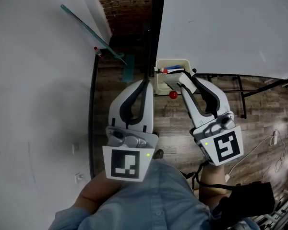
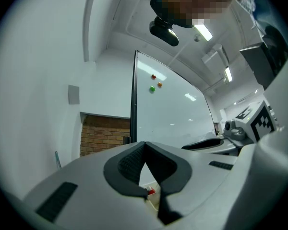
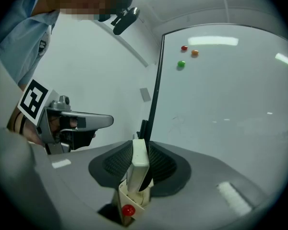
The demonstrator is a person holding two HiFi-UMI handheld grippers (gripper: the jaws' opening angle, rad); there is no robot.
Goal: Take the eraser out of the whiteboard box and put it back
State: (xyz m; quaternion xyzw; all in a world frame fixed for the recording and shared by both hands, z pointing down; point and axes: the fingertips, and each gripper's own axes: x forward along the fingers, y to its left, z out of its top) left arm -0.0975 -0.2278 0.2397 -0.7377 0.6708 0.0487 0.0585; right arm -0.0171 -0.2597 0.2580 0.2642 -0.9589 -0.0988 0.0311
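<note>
An office: whiteboard (image 1: 221, 28), strip lights (image 2: 202, 31), wood floor (image 1: 175, 128).

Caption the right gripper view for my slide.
Right claw grips the eraser at the whiteboard box with the red magnet.

Whiteboard box (image 1: 159, 84) half hidden behind right claw (image 1: 180, 78), its contents (image 1: 166, 71) too small to tell

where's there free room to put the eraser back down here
The box looks open right under the right gripper, which holds the eraser. Its far end is crowded with what look like markers. The whiteboard beside it is bare.
</note>
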